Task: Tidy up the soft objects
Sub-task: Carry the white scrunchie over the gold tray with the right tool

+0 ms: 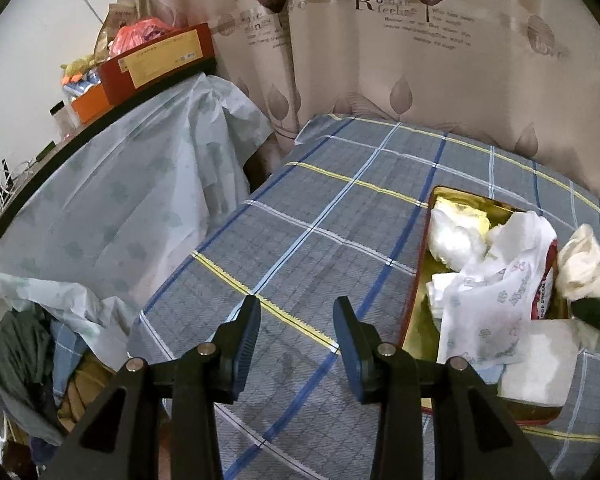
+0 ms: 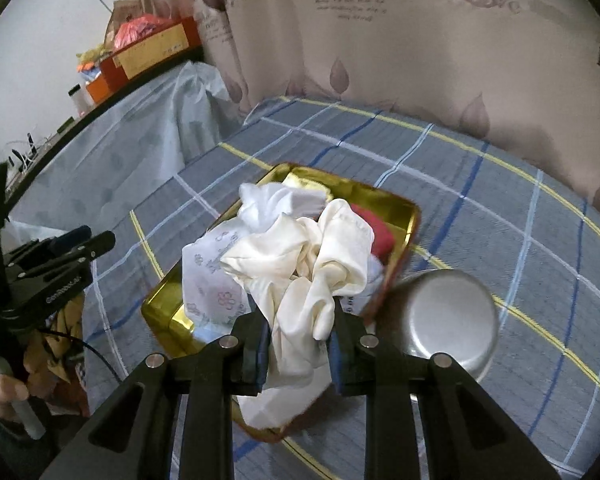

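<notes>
Right gripper is clenched on a bunched cream cloth, held over the gold tin on the plaid bed; the tin already holds a printed white cloth and other rags. Left gripper stands released, nothing between its jaws, beside the tin. Cloth looks light, limp and likely slippery, so a grip on a thick fold should hold best.

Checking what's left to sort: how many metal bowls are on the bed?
1. The metal bowl lies upside down on the plaid bedsheet, against the right side of the gold tray. Others could be hidden under the cloths.
</notes>
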Demonstrator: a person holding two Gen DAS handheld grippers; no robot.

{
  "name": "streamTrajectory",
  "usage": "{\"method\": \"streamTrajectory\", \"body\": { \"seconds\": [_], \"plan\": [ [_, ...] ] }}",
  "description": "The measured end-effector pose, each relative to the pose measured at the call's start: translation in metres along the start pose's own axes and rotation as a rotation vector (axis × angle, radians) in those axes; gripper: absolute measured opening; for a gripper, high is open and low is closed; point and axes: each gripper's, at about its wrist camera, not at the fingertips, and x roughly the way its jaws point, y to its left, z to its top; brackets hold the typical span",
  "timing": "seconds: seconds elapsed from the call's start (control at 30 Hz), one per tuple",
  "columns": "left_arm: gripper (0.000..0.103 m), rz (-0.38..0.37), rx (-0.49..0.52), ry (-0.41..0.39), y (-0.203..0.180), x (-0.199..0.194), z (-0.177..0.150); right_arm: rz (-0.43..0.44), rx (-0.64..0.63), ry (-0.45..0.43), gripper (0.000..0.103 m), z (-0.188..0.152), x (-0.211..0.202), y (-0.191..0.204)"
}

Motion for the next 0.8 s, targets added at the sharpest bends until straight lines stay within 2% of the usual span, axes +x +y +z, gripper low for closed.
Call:
{"method": "streamTrajectory", "body": {
  "seconds": [0.27,0.63,0.8],
  "plan": [
    [0.038,-0.011,-0.041,0.019,0.010,0.003,0.001,-0.008,-0.007,0.043,0.021,0.003,0.028,0.012],
    [0.038,-0.018,-0.060,0.035,0.013,0.006,0.000,-0.015,0.023,0.037,0.021,0.020,0.057,0.017],
    [0.038,-0.022,-0.062,0.041,0.013,0.006,-0.001,-0.025,0.024,0.055,0.021,0.016,0.065,0.014]
  ]
}}
